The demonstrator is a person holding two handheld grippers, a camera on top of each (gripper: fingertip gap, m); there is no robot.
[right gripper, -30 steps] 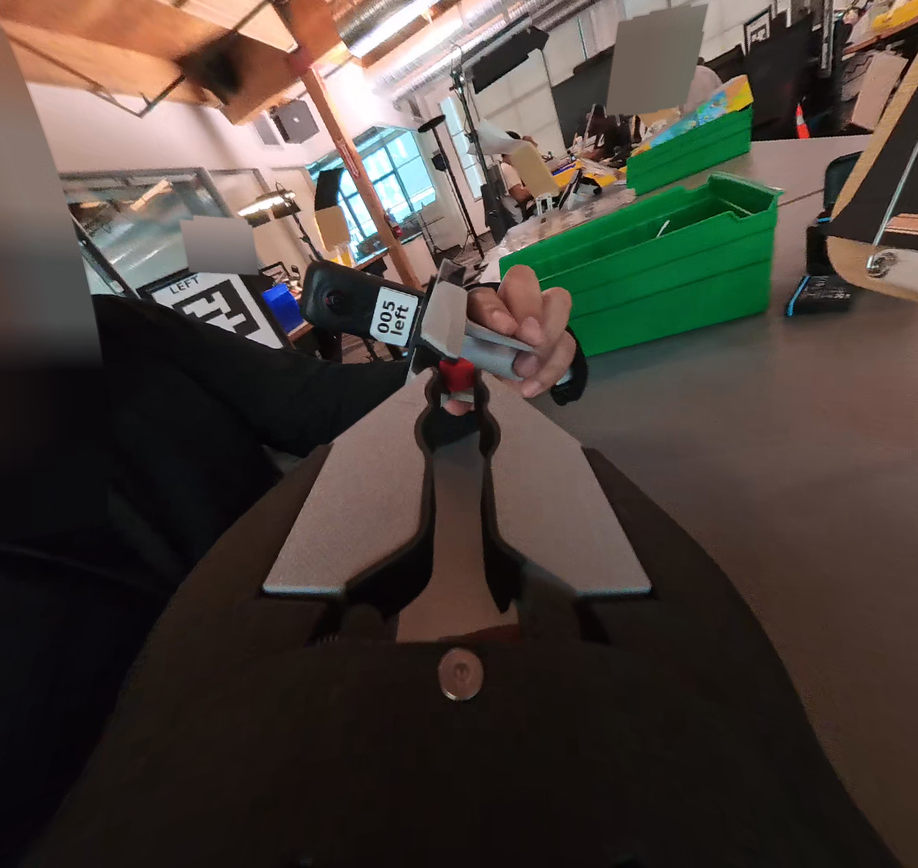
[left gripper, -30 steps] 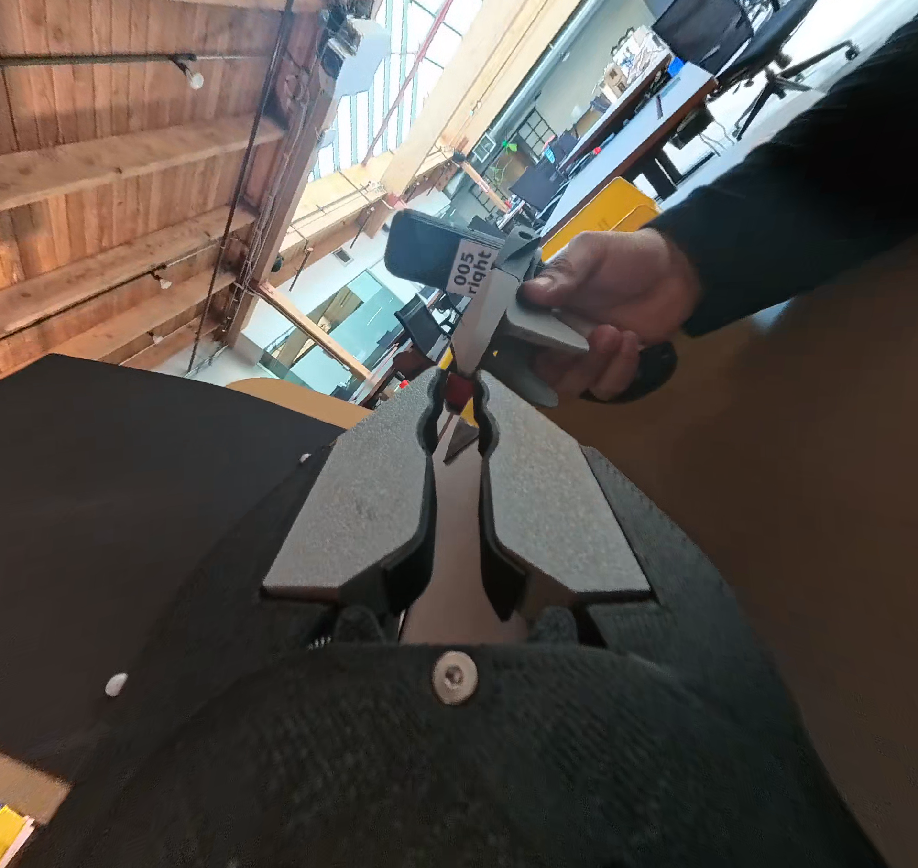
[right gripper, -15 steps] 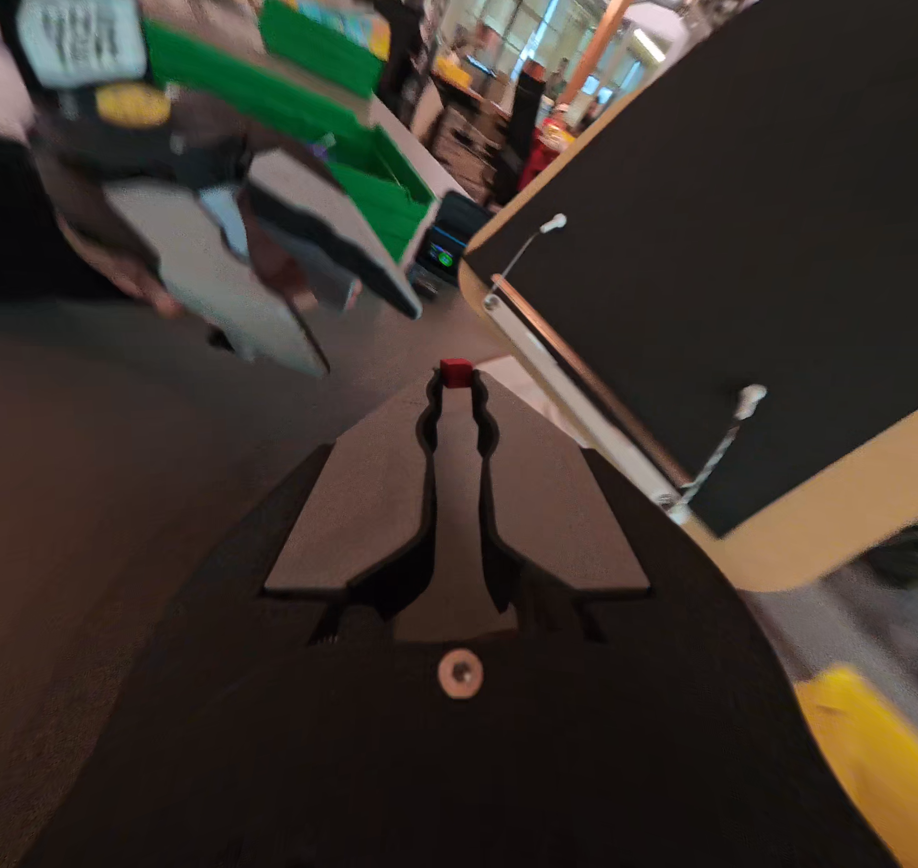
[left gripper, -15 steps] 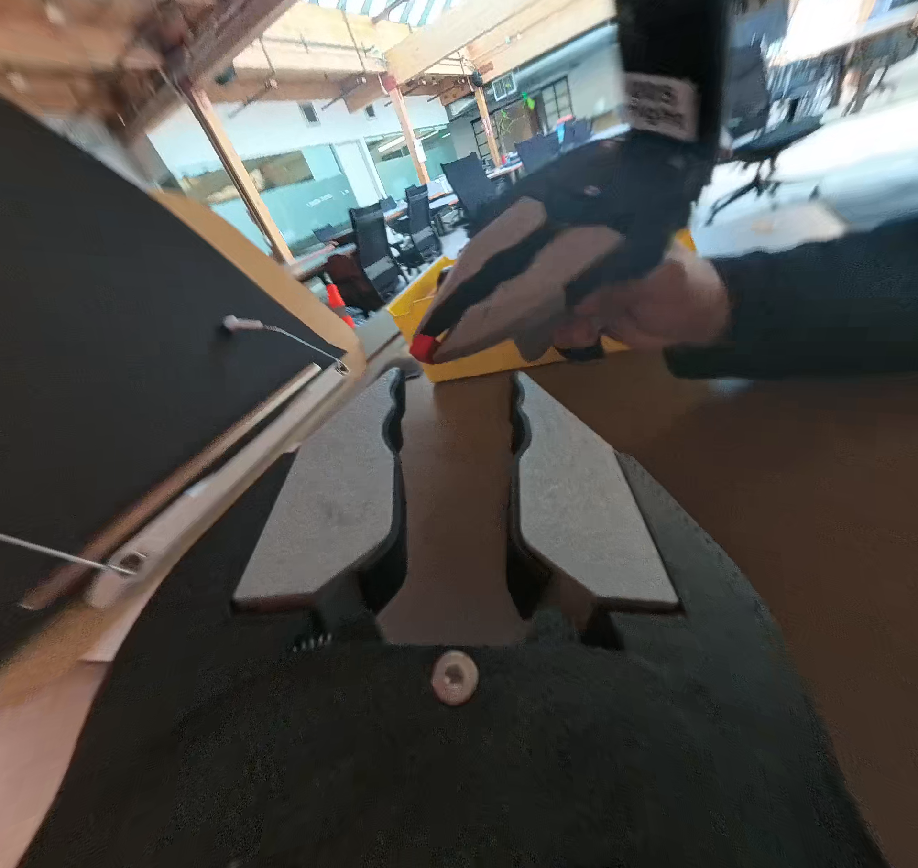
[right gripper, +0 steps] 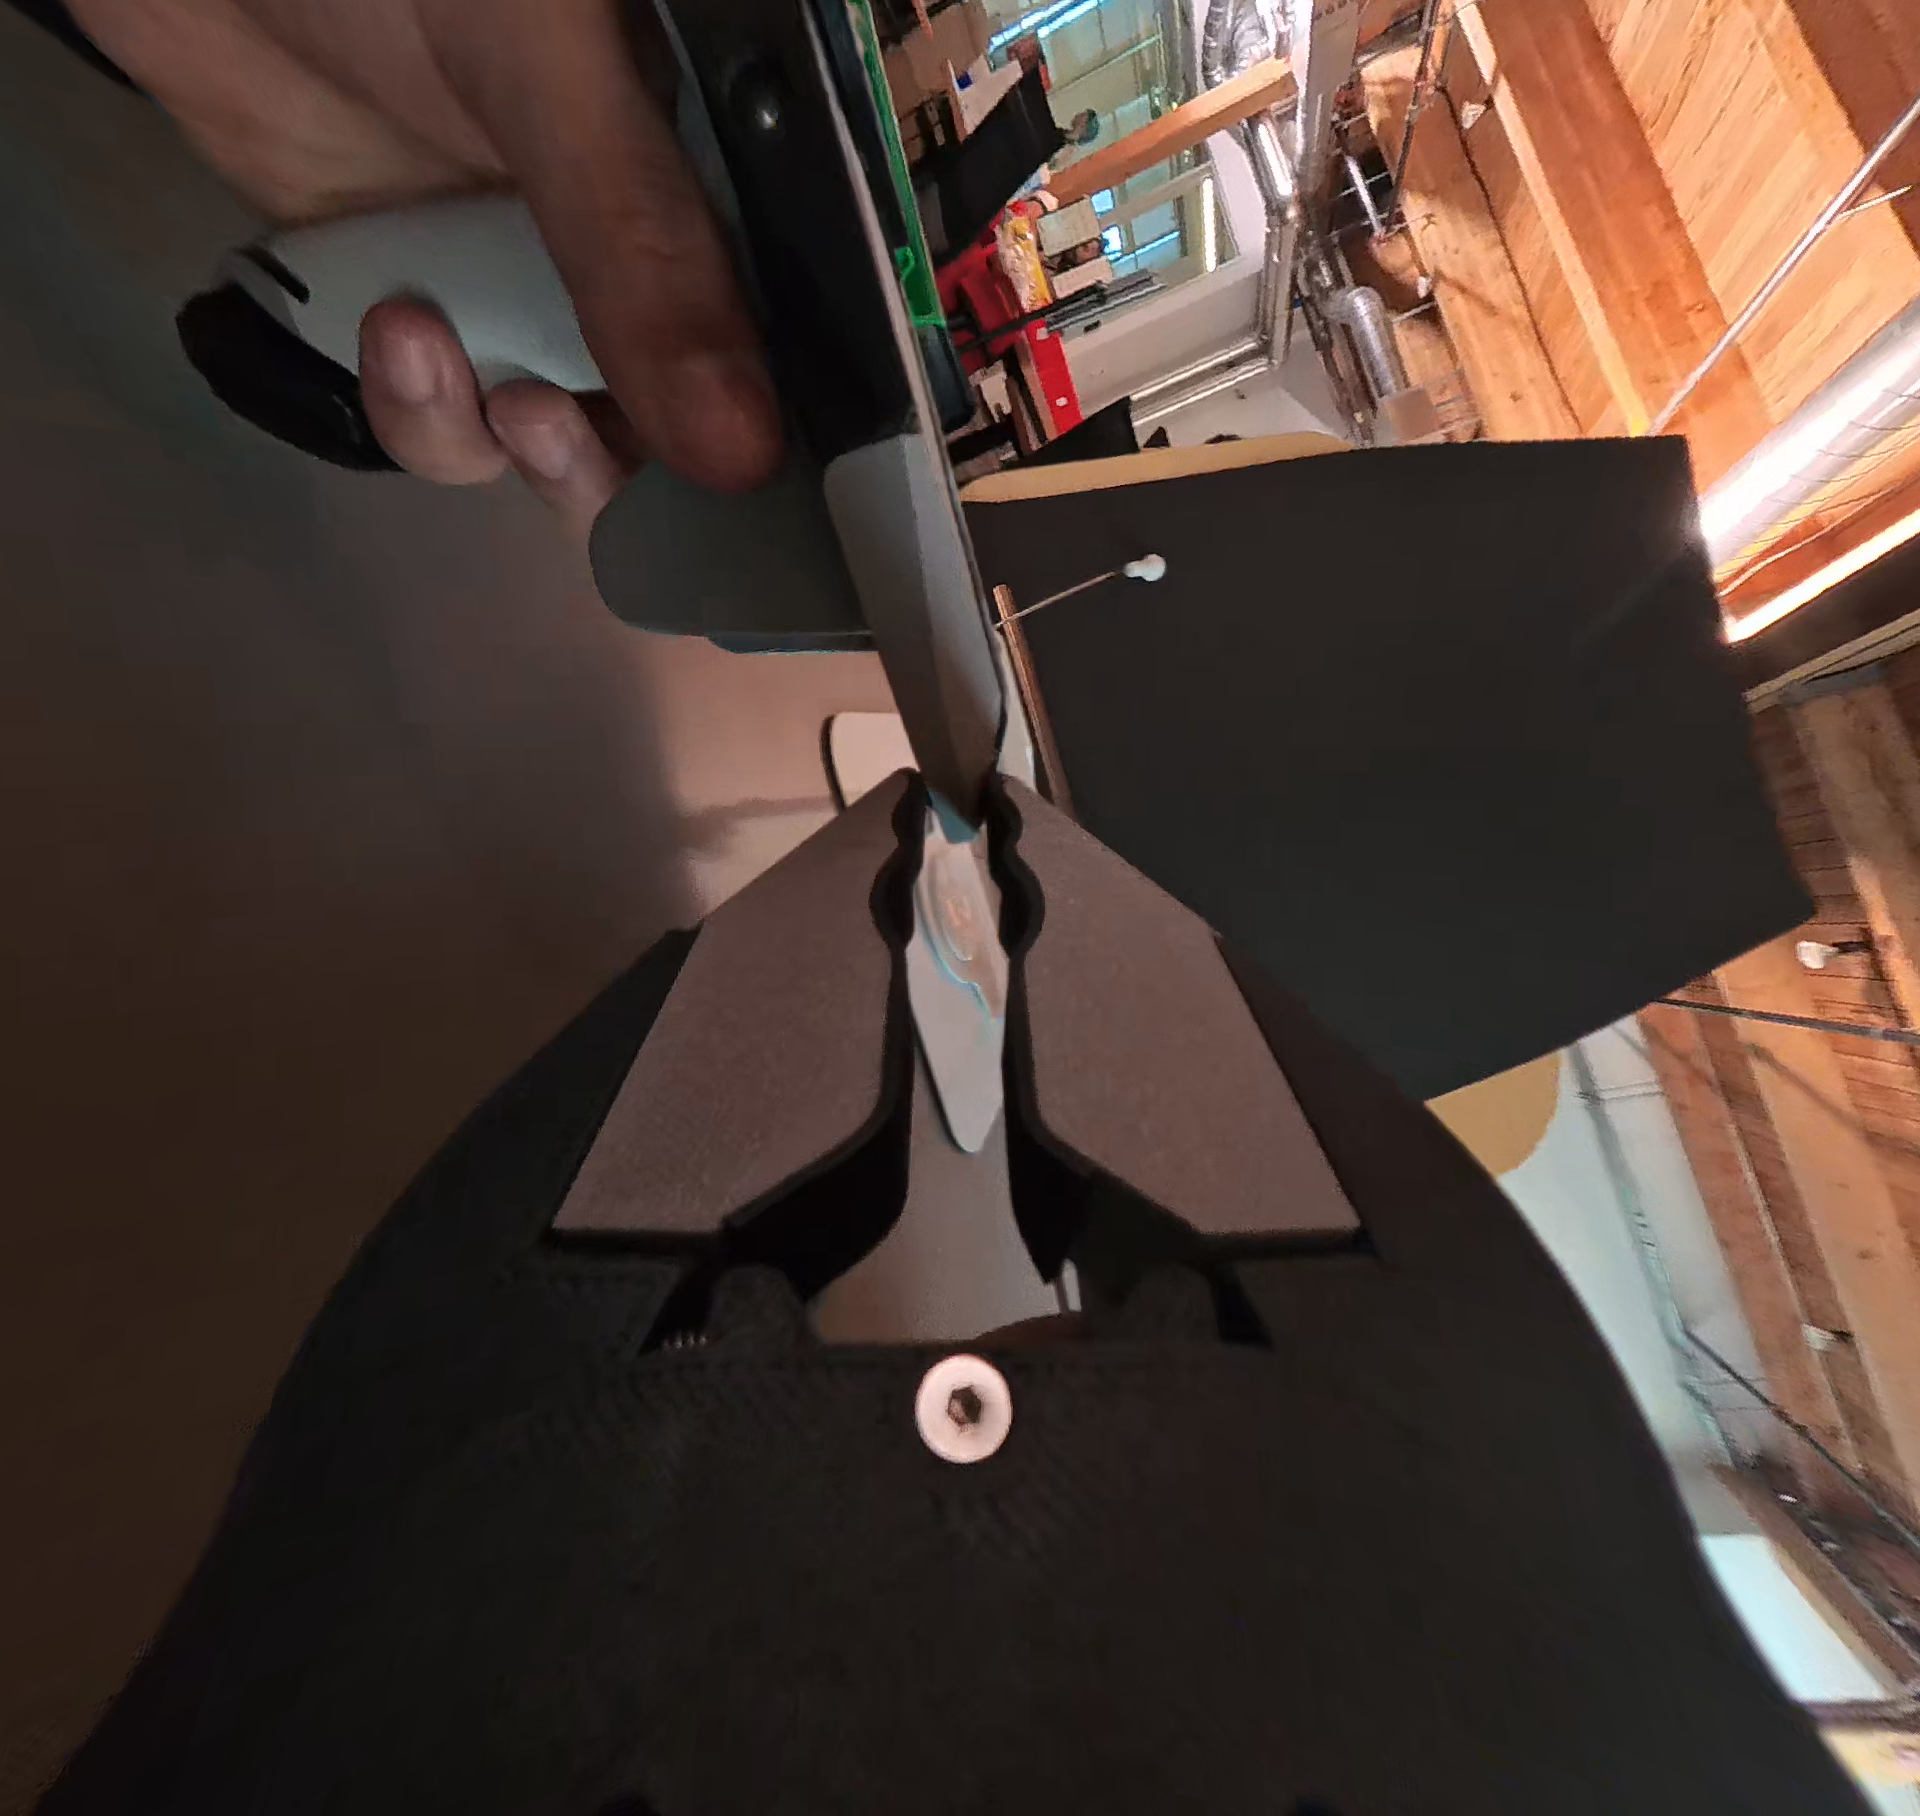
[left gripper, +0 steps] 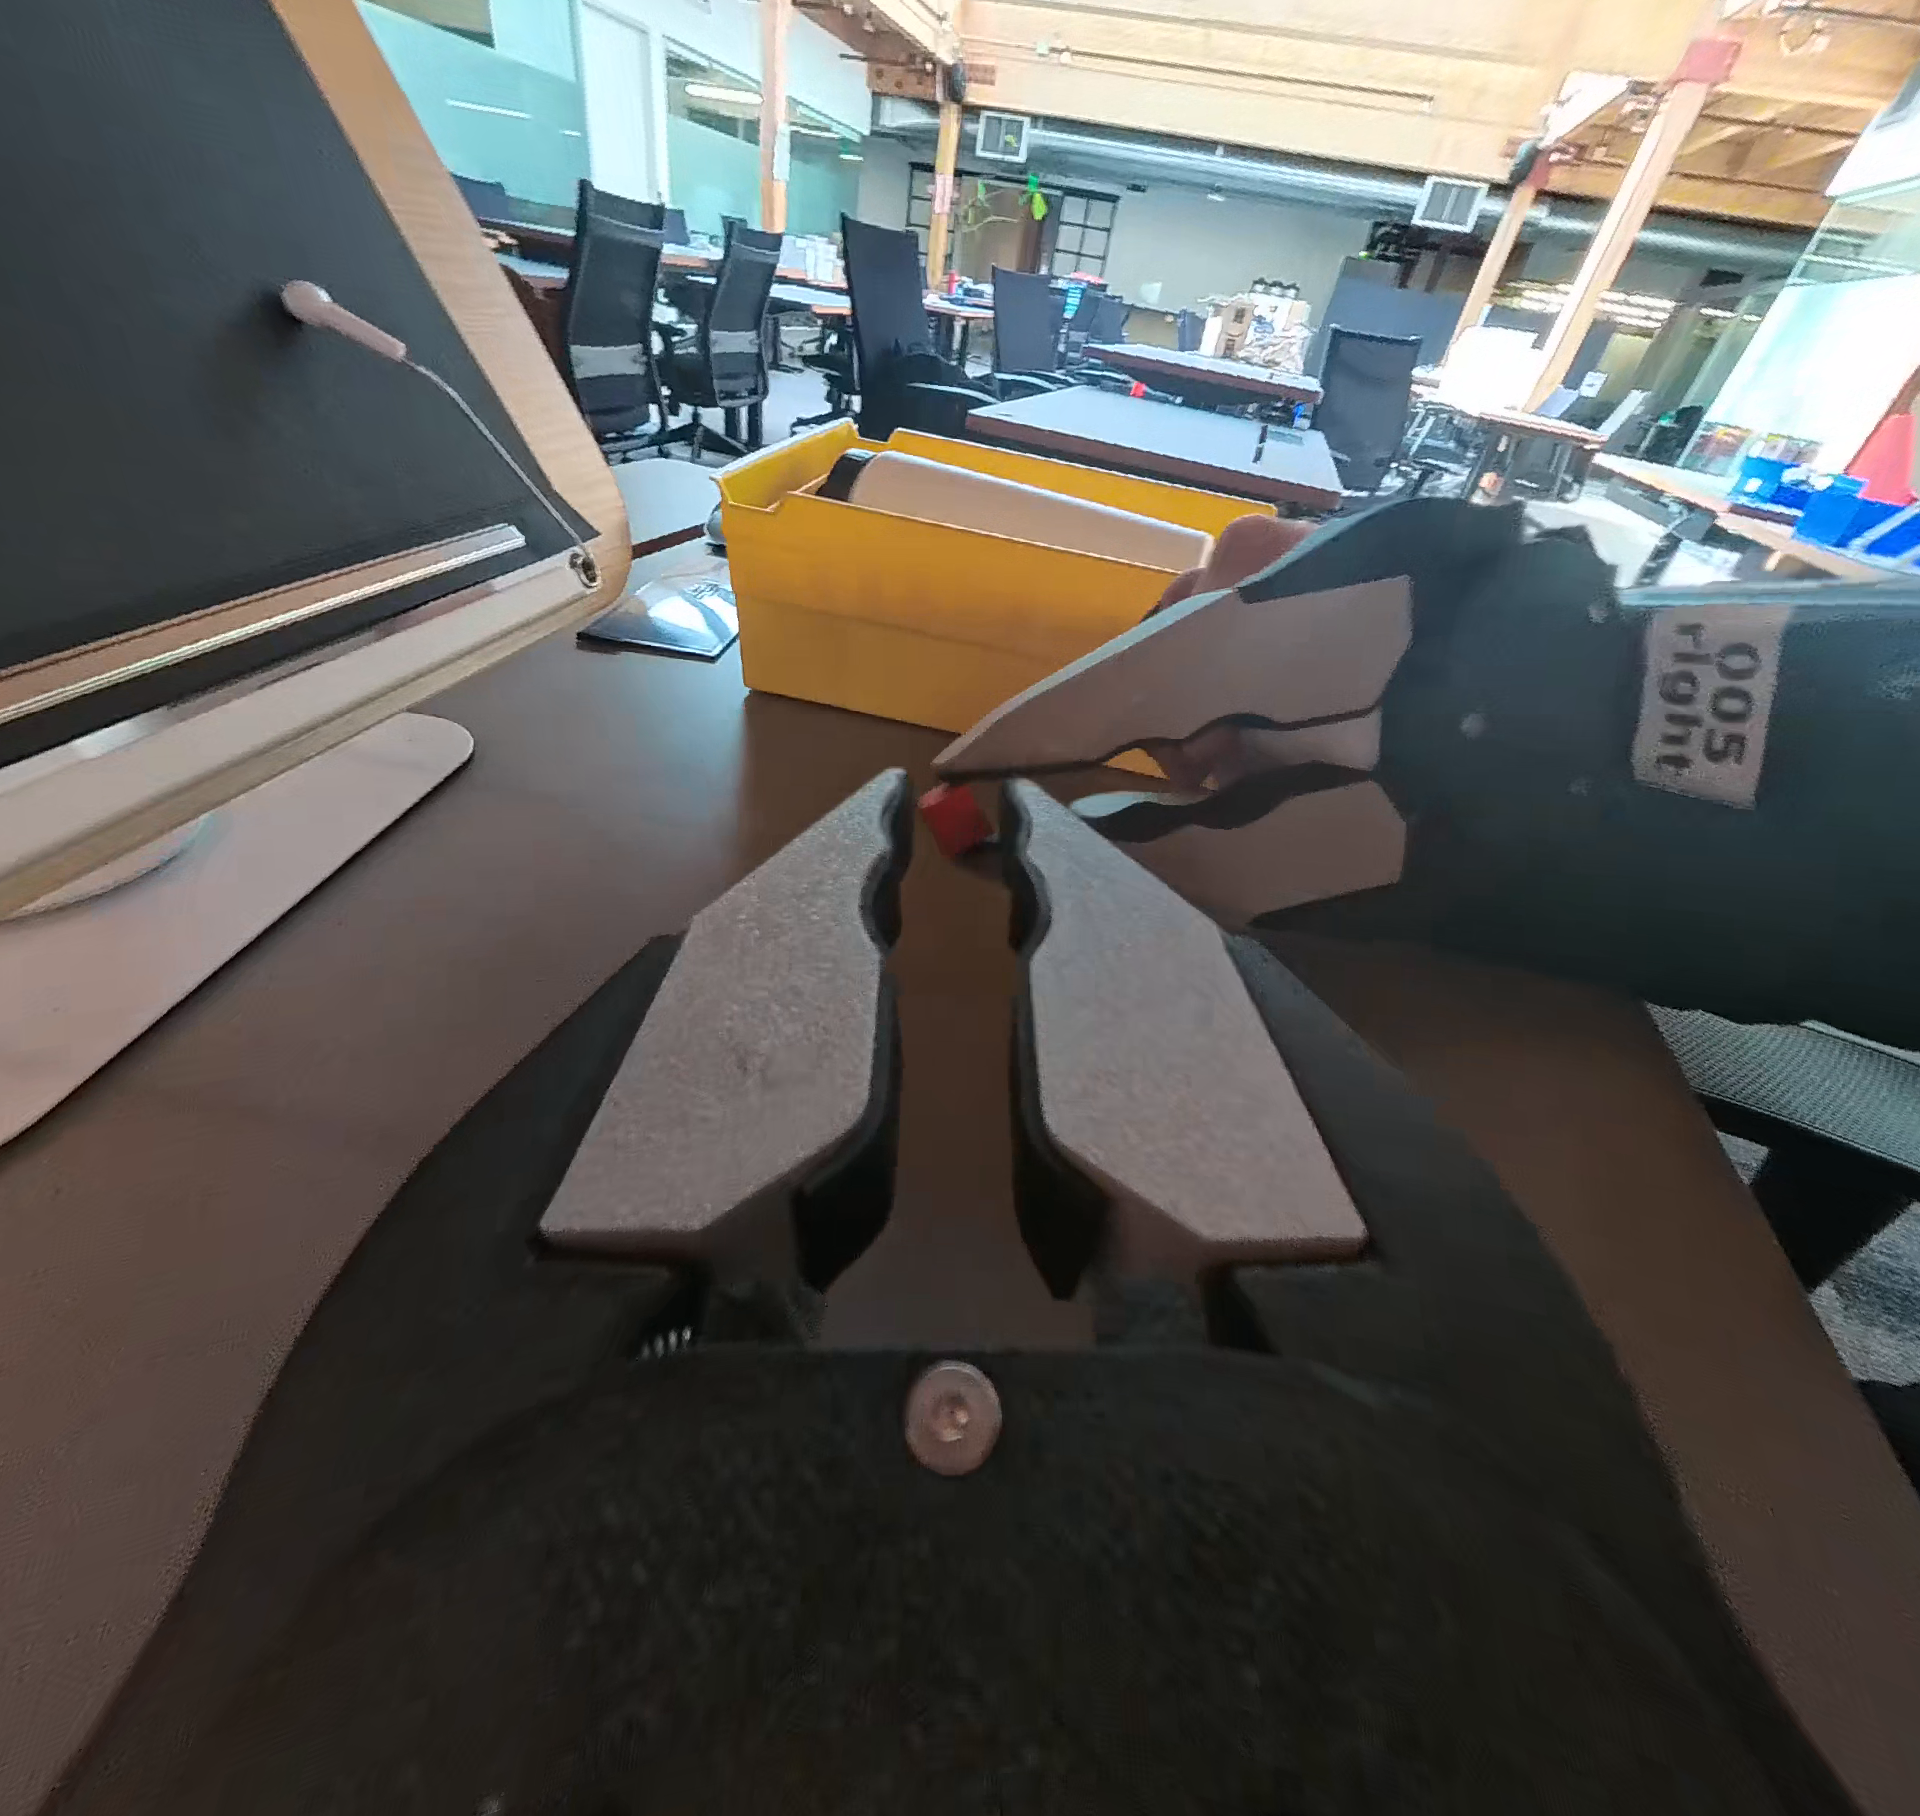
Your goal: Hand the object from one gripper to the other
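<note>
the small red cube sat just above the dark brown counter, inward from its right edge and short of the yellow plastic bin that stood toward the far edge with a white bottle lying in it. the right tongs reached in from the right, turned on their side so that one finger lay over the cube and the other under it. they appeared to be pinching it at the very tips, though their own view hid the cube behind the other tool's finger. holding it by top and bottom left the cube's two side faces bare, which was likely why the left tongs came in flat and crosswise to them. the left tongs were spread, one tip on each side of the cube, near it but with a sliver of gap on both sides, so nothing was gripped on that side yet. a hand held the left tool by its grip. as a cube it had no long axis to speak of. it sat slightly tilted, one upright edge turned toward the left camera, its bare faces roughly toward the left tips. a black board on a pale stand stood at the counter's left.
</note>
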